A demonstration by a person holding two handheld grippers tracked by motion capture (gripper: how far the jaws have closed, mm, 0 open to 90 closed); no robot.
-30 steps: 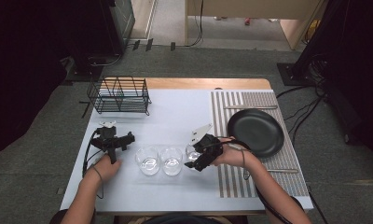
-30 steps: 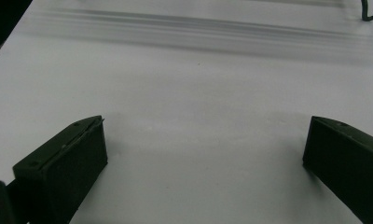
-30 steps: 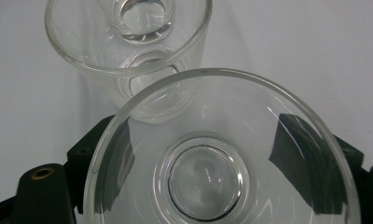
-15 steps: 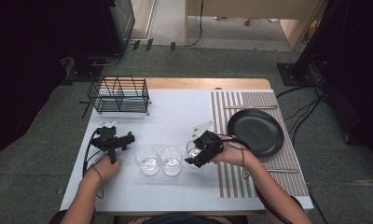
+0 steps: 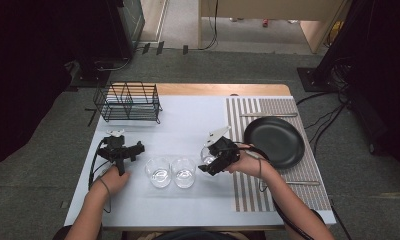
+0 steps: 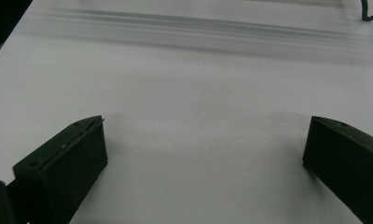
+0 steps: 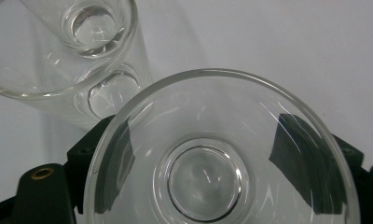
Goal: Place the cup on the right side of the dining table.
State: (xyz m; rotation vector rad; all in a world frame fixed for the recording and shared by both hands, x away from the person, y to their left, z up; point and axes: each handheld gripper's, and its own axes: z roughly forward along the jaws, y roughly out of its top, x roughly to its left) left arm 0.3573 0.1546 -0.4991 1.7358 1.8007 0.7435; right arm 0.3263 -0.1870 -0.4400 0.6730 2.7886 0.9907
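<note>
A black wire rack (image 5: 128, 102) stands at the far left of the white surface (image 5: 188, 120). A black plate (image 5: 274, 141) lies on a striped mat (image 5: 248, 190).

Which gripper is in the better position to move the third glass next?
The right gripper. Its jaws already stand on both sides of the glass, whereas the left gripper is open over bare table, left of the two other glasses.
</note>
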